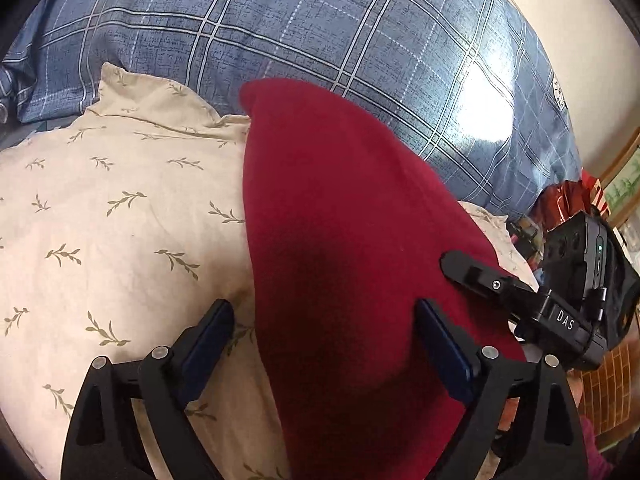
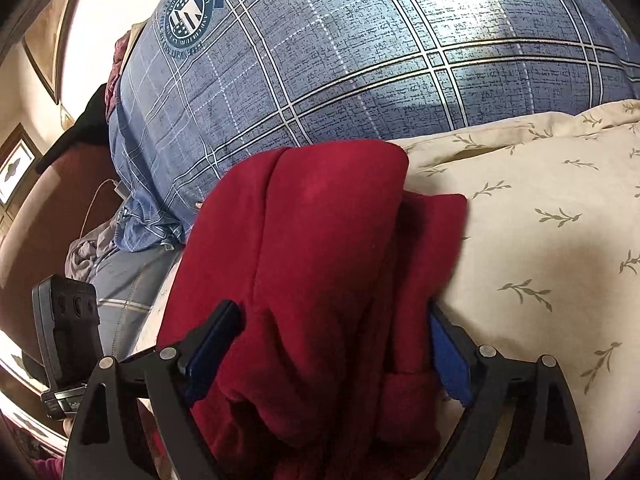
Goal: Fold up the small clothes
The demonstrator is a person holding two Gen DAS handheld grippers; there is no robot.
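Note:
A dark red garment (image 1: pixel 340 240) lies folded in a long strip on a cream leaf-print sheet (image 1: pixel 120 220). My left gripper (image 1: pixel 324 344) is open, its blue pads straddling the near part of the garment, left pad over the sheet, right pad on the red cloth. In the right wrist view the red garment (image 2: pixel 320 240) shows bunched folds and a small flap at its right. My right gripper (image 2: pixel 332 344) is open with the folded cloth between its spread blue pads. The right gripper's finger and body also show in the left wrist view (image 1: pixel 520 292), resting at the garment's right edge.
A blue plaid quilt (image 1: pixel 320 32) with a round badge (image 2: pixel 188 20) lies bunched behind the garment. Cream walls with framed pictures (image 2: pixel 16 168) stand beyond. A white cable (image 2: pixel 100 196) and grey cloth (image 2: pixel 92 248) lie at the bed's left side. Red items (image 1: pixel 568 200) sit far right.

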